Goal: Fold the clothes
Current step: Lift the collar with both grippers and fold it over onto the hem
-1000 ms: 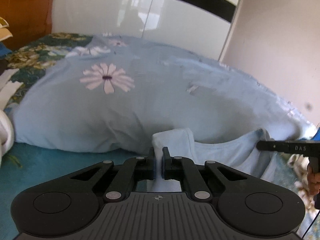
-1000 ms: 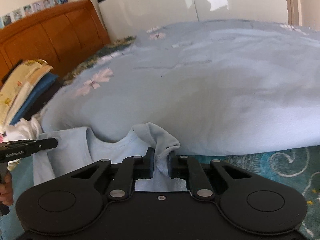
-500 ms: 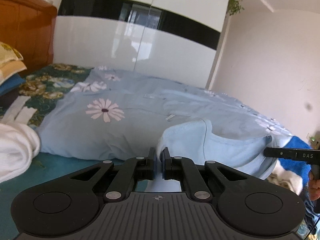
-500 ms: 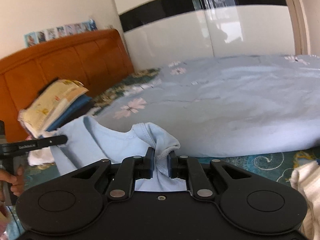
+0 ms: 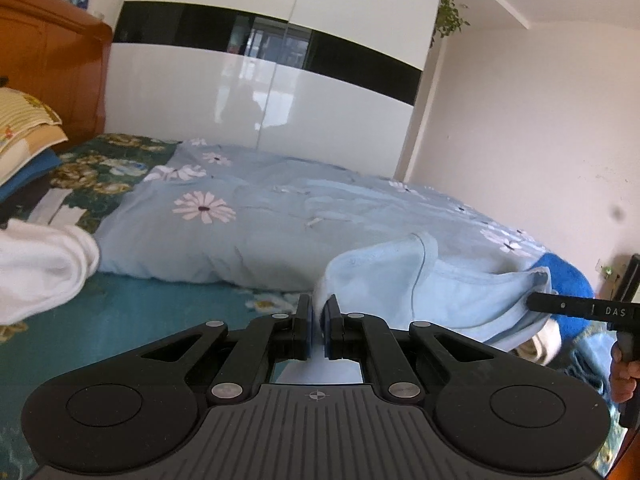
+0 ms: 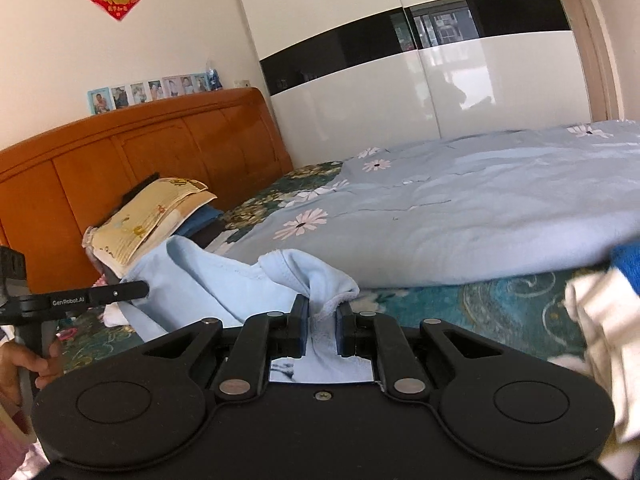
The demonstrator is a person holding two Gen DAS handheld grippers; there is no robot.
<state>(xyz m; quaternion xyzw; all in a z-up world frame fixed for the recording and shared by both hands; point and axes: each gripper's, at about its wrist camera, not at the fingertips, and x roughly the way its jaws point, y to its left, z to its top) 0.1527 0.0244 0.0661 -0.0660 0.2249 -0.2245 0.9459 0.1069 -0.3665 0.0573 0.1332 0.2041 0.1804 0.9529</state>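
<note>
Garment (image 5: 440, 288): soft matt pale-blue knit cloth, stitched hems. Left gripper (image 5: 316, 322): matt black plastic, ribbed housing, bare metal pivot pins. Right gripper (image 6: 322, 326): same finish. Quilt (image 6: 460, 216): smooth matt cotton. Headboard (image 6: 140, 148): varnished wood, slight sheen. Wardrobe (image 5: 260, 108): high-gloss white panels, reflective.

Home bedroom, orange-brown wooden headboard (image 6: 132, 168), row of small framed photos (image 6: 152, 92) along its top, pale blue daisy-print quilt (image 6: 460, 216) on the bed beside it, glossy white-and-black sliding wardrobe (image 6: 420, 80) behind
</note>
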